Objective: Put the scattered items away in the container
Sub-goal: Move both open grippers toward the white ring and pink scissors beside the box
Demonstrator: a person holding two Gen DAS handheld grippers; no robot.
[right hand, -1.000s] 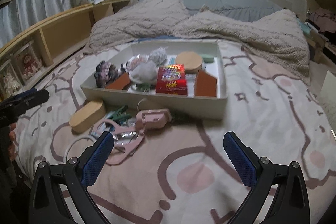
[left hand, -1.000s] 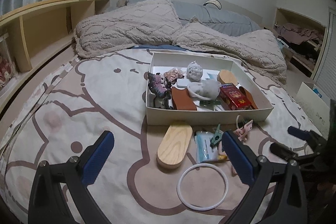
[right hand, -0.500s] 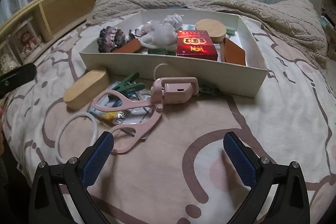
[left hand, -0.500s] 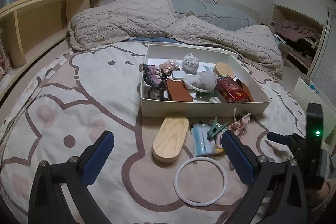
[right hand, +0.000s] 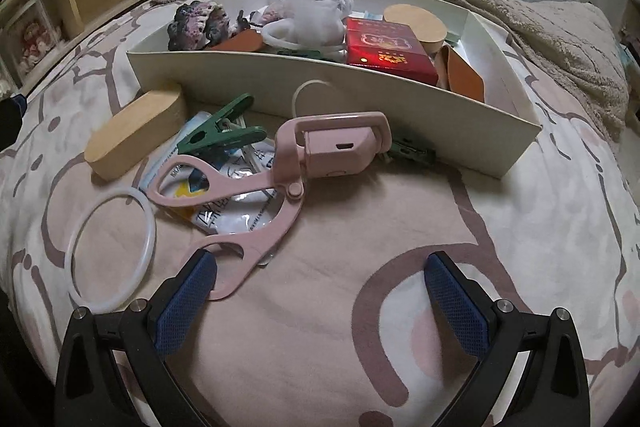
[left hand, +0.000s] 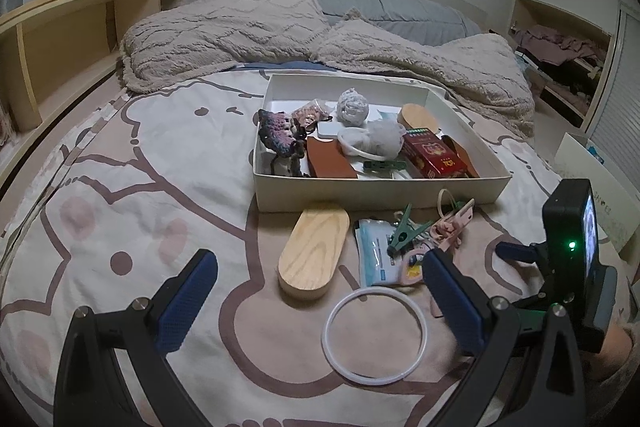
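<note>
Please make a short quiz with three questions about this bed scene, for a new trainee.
1. True or false: the red box lies outside the white container.
2. Which item lies nearest the right gripper?
A. wooden oval block
B. pink scissor-shaped tool
C. green clothespin
3. Fill in: the white ring lies on the ____, in front of the left gripper, whose jaws are ____.

Key: 1 false; 2 B; 3 bedsheet, open.
</note>
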